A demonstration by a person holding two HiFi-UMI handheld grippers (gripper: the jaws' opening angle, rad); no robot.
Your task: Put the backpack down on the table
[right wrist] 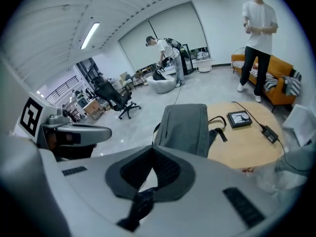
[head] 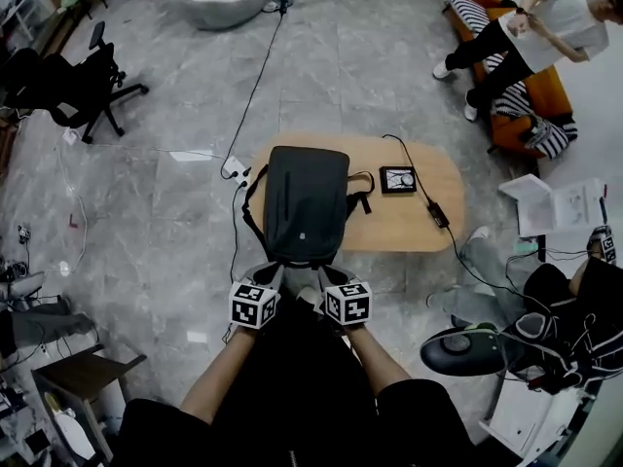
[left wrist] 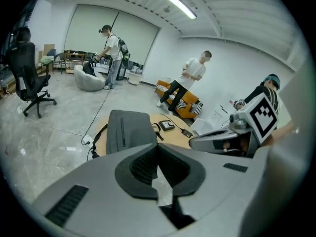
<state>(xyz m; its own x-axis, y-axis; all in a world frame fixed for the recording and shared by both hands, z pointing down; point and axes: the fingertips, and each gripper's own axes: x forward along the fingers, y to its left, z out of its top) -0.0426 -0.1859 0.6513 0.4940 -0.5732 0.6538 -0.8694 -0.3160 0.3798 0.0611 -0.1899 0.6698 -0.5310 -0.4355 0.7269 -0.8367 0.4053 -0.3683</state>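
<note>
A dark grey backpack [head: 305,202] lies flat on the oval wooden table [head: 414,217], its near end hanging a little over the front edge. It also shows ahead in the left gripper view [left wrist: 127,130] and the right gripper view [right wrist: 186,127]. My left gripper [head: 270,273] and right gripper [head: 324,276] hover side by side just in front of that near end. Both are shut, left [left wrist: 158,169] and right [right wrist: 153,174]. I see nothing clearly held; a dark strip shows in the slit below the right pads, and I cannot tell what it is.
A small black device [head: 398,178] with a cable and power brick [head: 439,213] lies on the table's right half. A power strip [head: 234,170] sits on the floor at the table's left. An office chair [head: 78,90], an orange sofa [head: 516,105] and several people stand around.
</note>
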